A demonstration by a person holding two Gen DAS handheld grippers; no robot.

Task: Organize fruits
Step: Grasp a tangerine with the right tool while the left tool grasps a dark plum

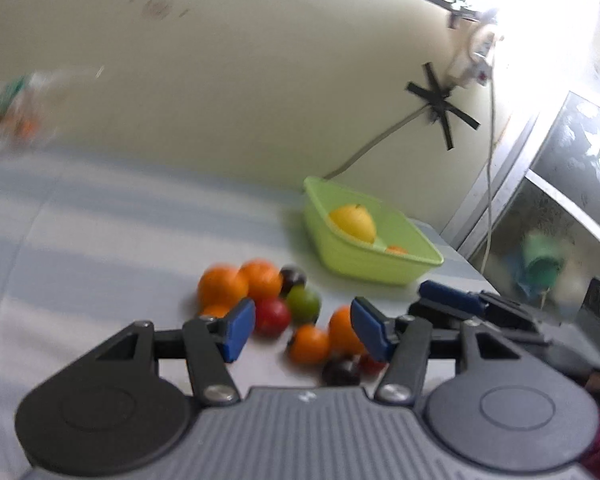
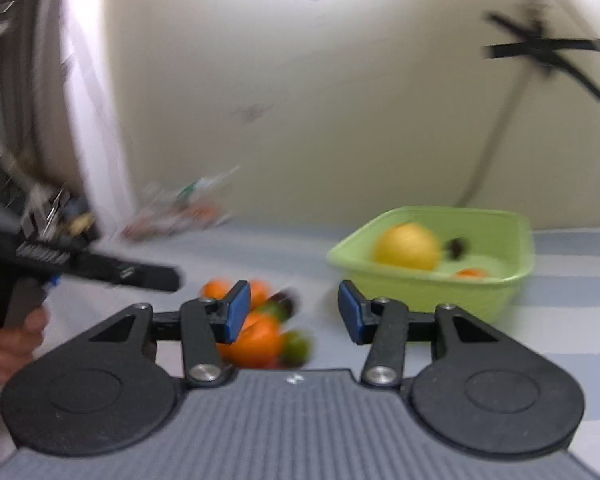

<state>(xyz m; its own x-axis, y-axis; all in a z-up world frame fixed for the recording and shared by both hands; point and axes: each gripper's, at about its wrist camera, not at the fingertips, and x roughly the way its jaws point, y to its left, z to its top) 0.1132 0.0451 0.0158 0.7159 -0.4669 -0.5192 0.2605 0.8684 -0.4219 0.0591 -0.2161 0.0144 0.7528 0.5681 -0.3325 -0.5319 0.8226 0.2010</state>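
Both claws part-open and empty: left claw [image 1: 303, 330] hangs over the loose fruit pile [image 1: 276, 308] on the striped bench [image 1: 80, 240], apparently lining up a pick. Right claw [image 2: 293, 311] sits just short of the pile, green basin [image 2: 431, 284] ahead-right already holding a yellow fruit [image 2: 405, 246]. Fruits crowd together, touching; the other claw is close alongside, so a clean single grab looks awkward.

The basin [image 1: 363, 264] is lime green, holding a yellow fruit [image 1: 353, 222] and a small orange one [image 1: 396, 249]. On the tabletop [image 1: 100, 248], striped pale blue and white, lie oranges [image 1: 240, 280], a red fruit [image 1: 274, 315], a green one [image 1: 304, 303] and dark purple plums [image 1: 341, 372]. Each tool [image 1: 301, 330] is black with blue pads [image 1: 240, 330]. The wall [image 1: 240, 80] is cream, with black tape [image 1: 439, 108].
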